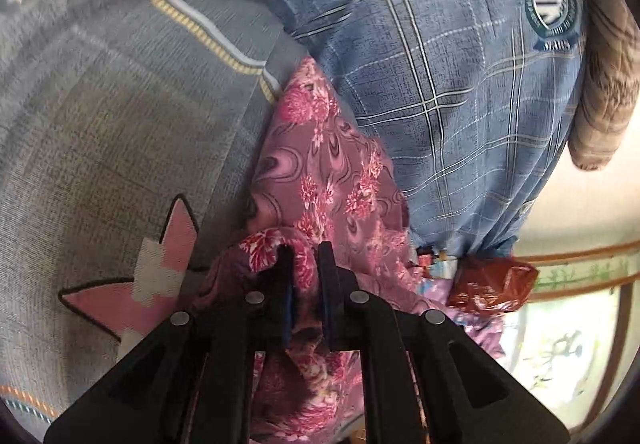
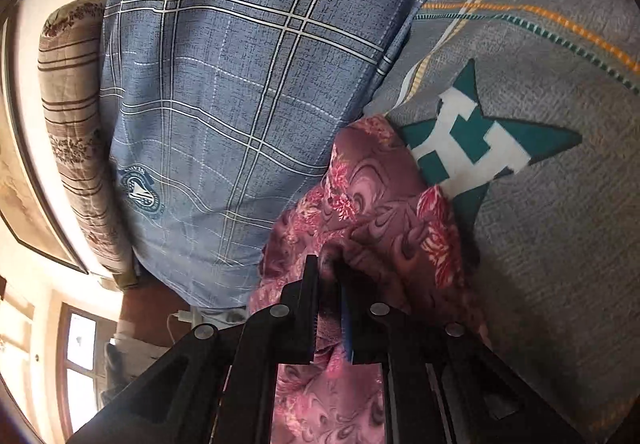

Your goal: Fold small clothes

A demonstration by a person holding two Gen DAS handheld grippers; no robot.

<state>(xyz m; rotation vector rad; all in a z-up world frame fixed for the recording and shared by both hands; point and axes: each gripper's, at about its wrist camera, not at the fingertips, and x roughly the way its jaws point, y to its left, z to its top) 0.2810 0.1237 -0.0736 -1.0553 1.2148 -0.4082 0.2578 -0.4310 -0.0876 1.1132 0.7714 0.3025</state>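
Clearly soft and light, the pink floral garment [image 1: 320, 171] lies bunched on the grey star-print bedsheet [image 1: 100, 123], just beside the blue plaid pillow [image 1: 440, 63]. Left gripper [image 1: 306, 256] and right gripper [image 2: 328, 272] each pinch its edge; corners would suit better.

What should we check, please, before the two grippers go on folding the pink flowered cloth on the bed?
1. Left gripper shut on the flowered cloth: ok.
2. Right gripper shut on the same cloth: ok.
3. Cloth stretched flat between the grips: not ok, it is bunched and creased.
4. Cloth clear of the blue checked pillow: not ok, it lies against it.
5. Grey star bedsheet free for laying the cloth down: ok.
6. Which corners are gripped: cannot tell.
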